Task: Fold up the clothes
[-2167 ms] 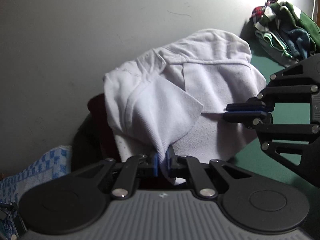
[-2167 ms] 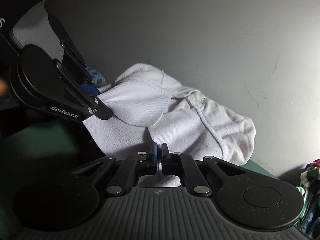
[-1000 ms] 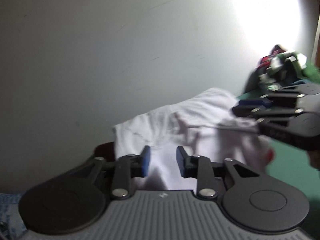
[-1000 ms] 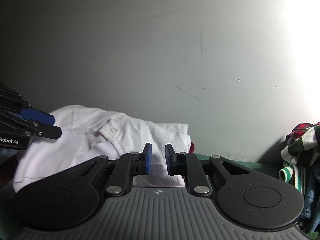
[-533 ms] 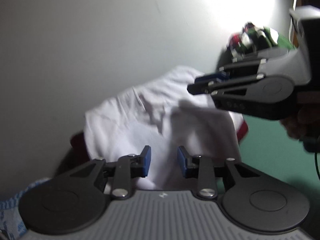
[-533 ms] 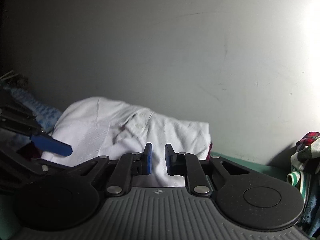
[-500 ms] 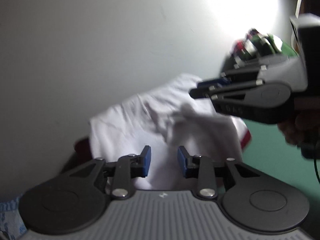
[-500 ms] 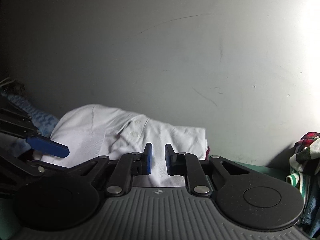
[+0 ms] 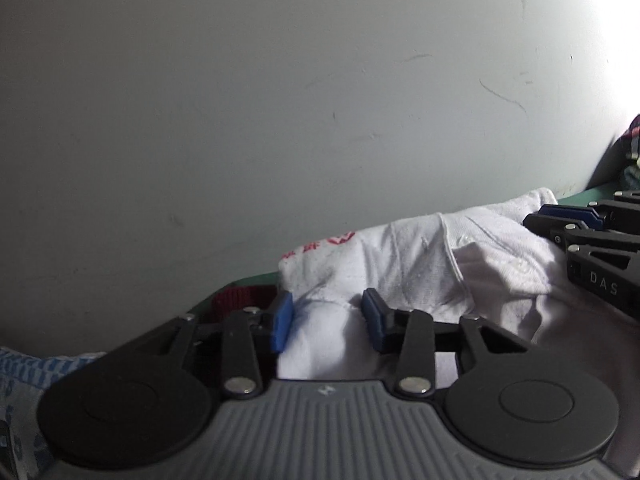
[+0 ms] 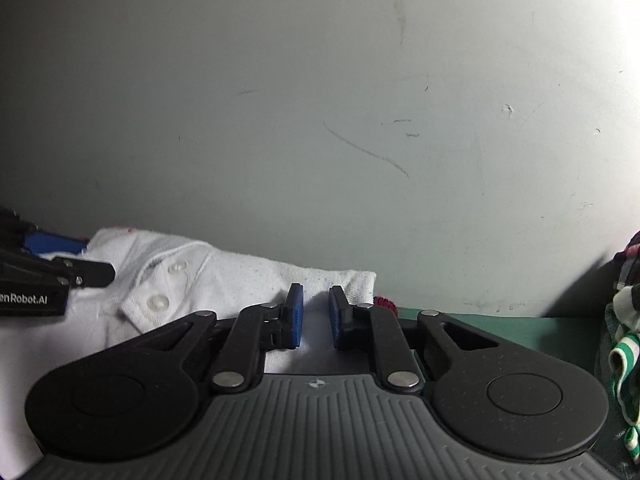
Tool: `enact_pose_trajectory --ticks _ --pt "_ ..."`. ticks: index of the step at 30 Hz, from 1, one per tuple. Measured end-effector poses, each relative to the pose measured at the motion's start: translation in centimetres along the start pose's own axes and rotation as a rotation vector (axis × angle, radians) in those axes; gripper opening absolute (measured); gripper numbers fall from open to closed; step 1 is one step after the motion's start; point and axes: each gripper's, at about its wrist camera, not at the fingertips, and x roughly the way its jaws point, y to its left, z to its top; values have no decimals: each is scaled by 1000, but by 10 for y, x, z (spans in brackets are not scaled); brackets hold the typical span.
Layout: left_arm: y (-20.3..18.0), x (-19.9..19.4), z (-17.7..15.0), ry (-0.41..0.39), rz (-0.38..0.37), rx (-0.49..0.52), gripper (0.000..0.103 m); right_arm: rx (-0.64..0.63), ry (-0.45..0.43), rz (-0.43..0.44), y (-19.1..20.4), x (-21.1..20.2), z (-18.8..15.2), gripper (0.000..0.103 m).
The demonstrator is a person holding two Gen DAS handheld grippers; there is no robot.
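Both claws, left claw and right claw, hover spread over the white shirt.

A grey wall blocks you straight ahead, rising just behind the folded white polo shirt. To your right, bare green tabletop gives passing room before a heap of clothes. On your left lies what may be a blue checked cloth.
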Motion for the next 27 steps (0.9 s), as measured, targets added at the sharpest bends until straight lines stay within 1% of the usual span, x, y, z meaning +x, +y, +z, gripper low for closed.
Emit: enact_pose_trajectory --ticks 2,5,9,10,11,13,14,16,18,22,23,24,26,27 --pt "-2 4 0 4 4 -26 44 -45 -7 -22 8 1 -6 14" --pt "-1 6 4 17 4 -69 44 -48 -2 -37 10 2 -6 14" --pt "-6 -3 8 15 31 -66 45 -26 -12 -48 10 -12 -3 14" --pt "-7 -8 10 9 39 -66 45 -18 -24 -56 10 -20 -1 19" --pt "-8 -13 12 2 46 -66 45 -16 -40 -67 11 -28 1 26" --pt "-12 -26 13 -9 50 -68 46 -36 -83 -95 18 -50 2 33" --pt "-13 -31 14 -13 53 -67 47 -48 -97 -104 22 -59 1 34" --pt "-16 -41 13 -18 54 -67 48 -59 -104 -103 28 -77 -1 34" --pt "-19 -49 12 -18 65 -64 51 -39 -99 -91 32 -90 -4 35" --pt "-24 -65 5 -18 75 -64 62 2 -43 -77 40 -107 -14 35" --pt "-22 -71 2 -18 73 -73 69 4 -31 -77 42 -111 -18 35" --pt "-18 -77 -3 -19 72 -87 73 7 -22 -82 44 -115 -21 36" --pt "-10 -91 -14 -20 71 -114 85 22 -7 -86 47 -124 -28 40" --pt "-8 -98 -18 -20 75 -124 88 31 4 -82 46 -128 -30 42"
